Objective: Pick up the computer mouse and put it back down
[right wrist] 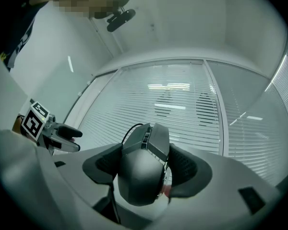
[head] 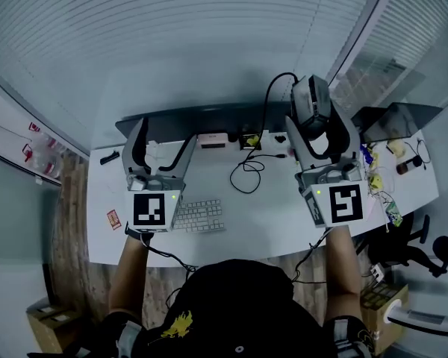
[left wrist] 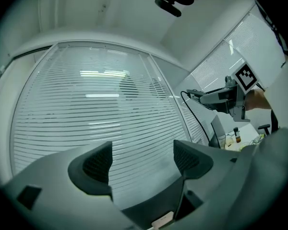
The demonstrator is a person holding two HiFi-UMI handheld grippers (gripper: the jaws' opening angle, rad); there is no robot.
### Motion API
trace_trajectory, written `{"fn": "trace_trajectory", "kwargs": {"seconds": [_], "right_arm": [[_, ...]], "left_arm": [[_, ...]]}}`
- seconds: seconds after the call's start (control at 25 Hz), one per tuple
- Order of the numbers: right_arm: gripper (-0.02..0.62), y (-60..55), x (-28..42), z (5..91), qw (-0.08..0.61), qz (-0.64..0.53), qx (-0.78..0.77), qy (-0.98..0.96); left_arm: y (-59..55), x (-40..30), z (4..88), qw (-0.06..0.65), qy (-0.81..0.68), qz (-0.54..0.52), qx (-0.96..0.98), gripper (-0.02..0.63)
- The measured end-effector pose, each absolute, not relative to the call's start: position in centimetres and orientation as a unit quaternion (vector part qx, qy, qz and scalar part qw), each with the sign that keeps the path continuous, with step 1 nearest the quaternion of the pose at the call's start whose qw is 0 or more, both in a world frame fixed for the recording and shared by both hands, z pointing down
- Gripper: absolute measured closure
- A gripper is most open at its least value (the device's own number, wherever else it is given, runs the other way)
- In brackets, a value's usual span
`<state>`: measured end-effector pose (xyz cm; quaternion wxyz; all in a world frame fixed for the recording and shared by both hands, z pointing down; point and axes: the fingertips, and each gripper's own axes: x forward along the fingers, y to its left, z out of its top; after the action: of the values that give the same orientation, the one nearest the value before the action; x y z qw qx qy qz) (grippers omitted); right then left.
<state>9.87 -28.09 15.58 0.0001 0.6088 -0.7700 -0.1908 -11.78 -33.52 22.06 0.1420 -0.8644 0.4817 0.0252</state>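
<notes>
A dark grey wired computer mouse (head: 311, 103) (right wrist: 143, 169) is held high above the white desk (head: 269, 215), with my right gripper (head: 319, 125) (right wrist: 146, 163) shut on its sides. Its black cable (head: 248, 171) hangs from the mouse's front down to a loop on the desk. In the right gripper view the mouse fills the gap between both pads, with window blinds behind it. My left gripper (head: 160, 146) (left wrist: 143, 161) is also raised, at the left; it is open and holds nothing, and only blinds show between its fingers.
A white keyboard (head: 199, 216) lies at the desk's front, below the left gripper. A dark monitor edge (head: 209, 113) runs along the back, and another dark screen (head: 403, 115) stands at the right. Small clutter (head: 392, 162) and an office chair (head: 414, 241) are at the right.
</notes>
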Motion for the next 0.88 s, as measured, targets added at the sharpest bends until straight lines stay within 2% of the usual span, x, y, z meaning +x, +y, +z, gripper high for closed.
{"fn": "trace_trajectory", "kwargs": {"seconds": [0.12,0.24,0.36,0.48,0.68,0.88], "right_arm": [[0.284,-28.0,10.4,15.8,-0.002,-0.174,0.604,-0.777],[0.284,-28.1,10.8,16.4,0.000,-0.166,0.606,-0.778],[0.284,-29.1,11.5,19.5,0.025,-0.123,0.610,-0.782],[0.284,-31.2,11.9,25.2,0.060,-0.041,0.608,-0.790],[0.284,-31.6,12.2,37.4,0.141,0.038,0.605,-0.783],[0.284,-29.6,12.5,53.2,0.235,0.187,0.587,-0.752]], "left_arm": [[-33.1,-11.5,21.7,0.146,0.480,0.030,-0.864,0.202],[-33.1,-11.3,23.3,0.143,0.476,-0.014,-0.868,0.203],[-33.2,-11.2,25.7,0.121,0.479,-0.032,-0.869,0.208],[-33.7,-11.0,28.6,0.093,0.484,-0.032,-0.870,0.277],[-33.5,-9.9,34.5,0.058,0.486,-0.043,-0.871,0.278],[-31.1,-9.3,45.3,-0.008,0.469,-0.141,-0.872,0.293]]}}
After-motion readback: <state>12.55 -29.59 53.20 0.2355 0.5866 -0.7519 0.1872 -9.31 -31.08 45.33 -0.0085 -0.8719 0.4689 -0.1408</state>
